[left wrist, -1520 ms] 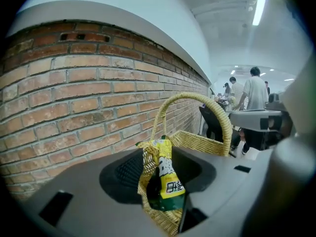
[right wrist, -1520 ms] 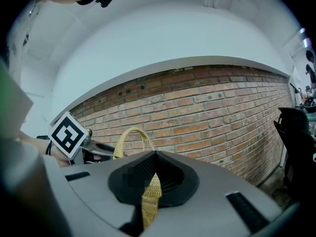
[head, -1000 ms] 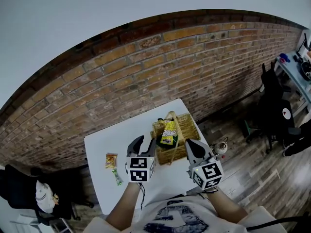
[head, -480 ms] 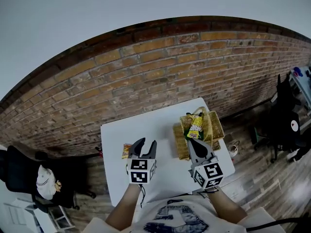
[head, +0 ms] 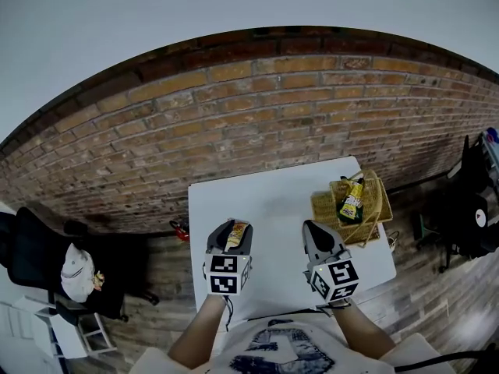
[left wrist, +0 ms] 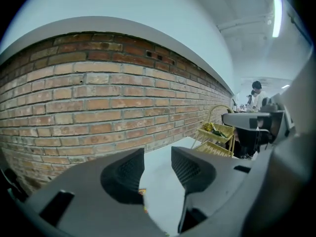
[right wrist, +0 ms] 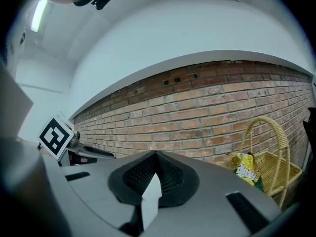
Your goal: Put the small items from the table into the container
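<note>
Head view: snack packet (head: 237, 235) below left gripper (head: 232, 227), jaws apart; right gripper (head: 310, 227), jaws together

The white table (head: 273, 201) and its load — two things on a plain top.
A woven basket (head: 321, 206) with a hoop handle stands at the right end; a small orange snack packet (head: 236, 234) lies flat towards the left, well apart from it.

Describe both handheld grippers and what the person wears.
Both the left gripper and right gripper have dark grey tapered jaws with black cross-hatched pads, and each carries a white cube printed with black square markers. The person's forearms are uncovered; a white T-shirt bears a dark blue print.
</note>
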### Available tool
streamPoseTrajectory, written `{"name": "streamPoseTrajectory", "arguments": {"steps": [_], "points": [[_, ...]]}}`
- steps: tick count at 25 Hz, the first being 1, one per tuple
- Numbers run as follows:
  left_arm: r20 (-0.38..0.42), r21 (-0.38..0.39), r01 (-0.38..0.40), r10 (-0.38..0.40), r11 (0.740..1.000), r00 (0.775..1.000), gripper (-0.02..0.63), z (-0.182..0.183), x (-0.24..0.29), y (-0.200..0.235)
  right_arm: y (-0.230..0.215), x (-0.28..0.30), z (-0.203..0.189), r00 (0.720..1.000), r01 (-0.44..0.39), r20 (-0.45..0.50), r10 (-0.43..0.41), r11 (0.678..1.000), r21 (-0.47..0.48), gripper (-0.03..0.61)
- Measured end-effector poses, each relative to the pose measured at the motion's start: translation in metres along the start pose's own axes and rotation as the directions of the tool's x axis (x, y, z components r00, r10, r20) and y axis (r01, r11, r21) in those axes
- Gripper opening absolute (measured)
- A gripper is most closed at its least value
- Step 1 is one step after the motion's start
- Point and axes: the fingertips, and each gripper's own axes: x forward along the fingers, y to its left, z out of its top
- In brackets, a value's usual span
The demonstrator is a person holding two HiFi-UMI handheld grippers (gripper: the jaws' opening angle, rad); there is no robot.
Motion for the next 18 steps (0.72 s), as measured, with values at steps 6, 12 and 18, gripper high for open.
{"name": "streamPoseTrajectory", "arguments": {"steps": [6,12,18], "points": [[0.020,-0.027,-0.049,0.050,0.998,0.999,0.204,-0.010,-0.029,0.037,0.041,0.019,-0.002,0.999,-0.044,-0.002,0.044,0.999,-0.012,0.020],[0.051,-0.037,-0.115,0.116,0.993,0.992,0.133,-0.017,-0.055,0.066,0.065,0.032,-0.005,0.997,-0.079,-0.001,0.079,0.997,-0.014,0.020],[0.088,-0.047,-0.155,0.159,0.987,0.983,0.048,-0.016,-0.069,0.080,0.075,0.037,-0.006,0.996,-0.091,-0.002,0.091,0.996,-0.012,0.020]]}}
